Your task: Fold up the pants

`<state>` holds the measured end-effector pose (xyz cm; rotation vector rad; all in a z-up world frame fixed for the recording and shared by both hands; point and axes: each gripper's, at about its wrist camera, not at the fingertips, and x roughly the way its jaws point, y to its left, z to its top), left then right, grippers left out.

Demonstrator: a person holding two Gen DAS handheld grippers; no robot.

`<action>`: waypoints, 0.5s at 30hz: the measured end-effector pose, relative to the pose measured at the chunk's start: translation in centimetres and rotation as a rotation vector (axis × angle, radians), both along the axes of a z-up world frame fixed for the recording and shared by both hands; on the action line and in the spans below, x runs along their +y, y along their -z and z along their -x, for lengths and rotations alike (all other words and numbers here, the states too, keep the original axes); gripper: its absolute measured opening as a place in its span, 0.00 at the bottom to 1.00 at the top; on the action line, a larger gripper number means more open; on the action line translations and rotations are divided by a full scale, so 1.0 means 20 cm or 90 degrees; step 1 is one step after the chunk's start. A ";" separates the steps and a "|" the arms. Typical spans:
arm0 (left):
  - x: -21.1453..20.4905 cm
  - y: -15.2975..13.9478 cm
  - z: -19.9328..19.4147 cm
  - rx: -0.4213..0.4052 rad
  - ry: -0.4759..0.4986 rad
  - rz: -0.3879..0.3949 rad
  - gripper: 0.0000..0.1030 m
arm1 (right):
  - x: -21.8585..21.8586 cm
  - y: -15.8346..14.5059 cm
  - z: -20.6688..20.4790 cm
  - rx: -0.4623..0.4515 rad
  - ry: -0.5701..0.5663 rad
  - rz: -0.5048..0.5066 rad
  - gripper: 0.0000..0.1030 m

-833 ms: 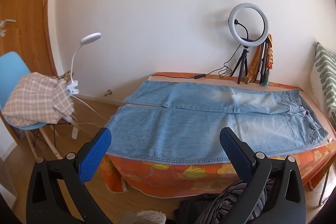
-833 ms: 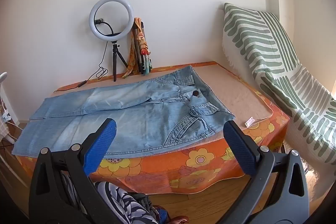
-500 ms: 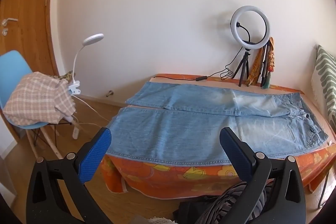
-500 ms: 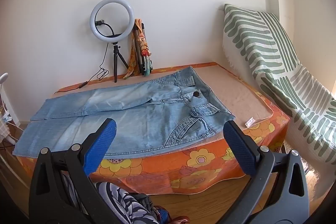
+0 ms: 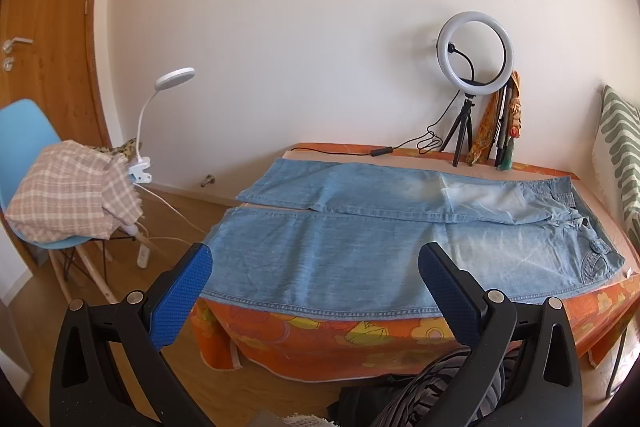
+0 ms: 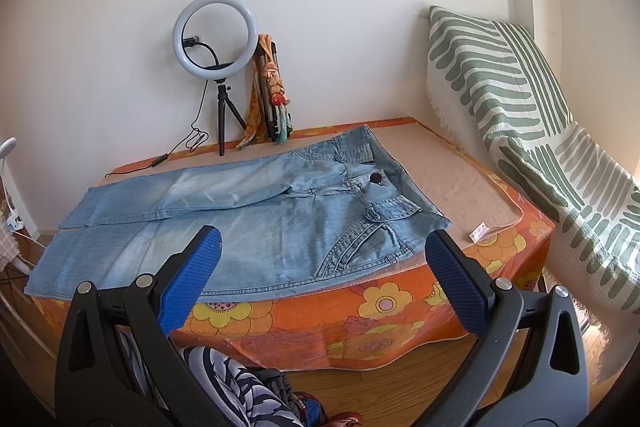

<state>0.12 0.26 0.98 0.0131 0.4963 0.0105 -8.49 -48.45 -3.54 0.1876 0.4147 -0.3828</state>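
Jeans laid out flat, both grippers just hanging back

The jeans (image 5: 360, 251) lie spread across the orange flowery table (image 6: 360, 323), waistband toward the striped cushion (image 6: 520, 107). Left gripper (image 5: 316, 291) and right gripper (image 6: 324, 279) both gape wide with nothing between them, short of the table edge I think.

Black tongs (image 5: 315, 269), blue pads (image 6: 191, 281) (ribbed), silver screws

one pair of jeans (image 5: 360, 251) ahead of the tongs, one ring light (image 5: 475, 51) beyond, one desk lamp (image 5: 175, 78) and one blue chair (image 5: 24, 131) far left, two grippers, left (image 5: 316, 287) and right (image 6: 322, 277)
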 end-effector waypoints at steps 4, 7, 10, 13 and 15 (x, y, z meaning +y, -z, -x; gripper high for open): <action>-0.02 0.00 0.00 0.002 0.002 -0.003 1.00 | 0.01 0.01 -0.01 0.002 0.003 -0.002 1.00; -0.02 0.00 0.00 0.002 0.003 -0.003 1.00 | 0.00 0.01 -0.01 0.001 0.003 -0.003 1.00; -0.03 0.00 0.00 0.001 0.002 -0.003 1.00 | 0.00 0.01 -0.01 0.001 0.002 -0.002 1.00; -0.03 0.00 0.00 0.000 0.002 -0.002 1.00 | 0.00 0.01 -0.01 0.000 0.002 -0.004 1.00; -0.03 0.00 0.00 -0.001 0.002 -0.003 1.00 | 0.00 0.01 -0.01 -0.001 0.001 -0.005 1.00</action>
